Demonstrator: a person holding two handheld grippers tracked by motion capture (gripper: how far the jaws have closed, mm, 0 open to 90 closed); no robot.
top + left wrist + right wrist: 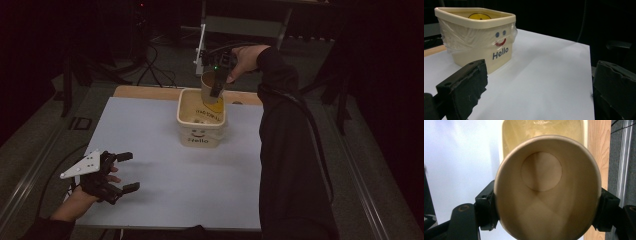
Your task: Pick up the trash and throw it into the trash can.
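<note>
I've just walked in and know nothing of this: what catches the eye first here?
A cream plastic tub printed "Hello" stands mid-table on the pale sheet. Above it the right gripper clamps a tan paper cup, empty inside. Near the table's front, the left gripper rests with jaws apart.

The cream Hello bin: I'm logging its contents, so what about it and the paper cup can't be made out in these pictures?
- Bin contents: small pale bits on the floor, too small and dim in the high view; the paper cup blocks most of the interior in the right gripper view; the bin's front wall hides them in the left gripper view.
- Writing inside the bin near the yellow smiley: too small.
- Cup's outside: the right gripper covers part of it.
</note>
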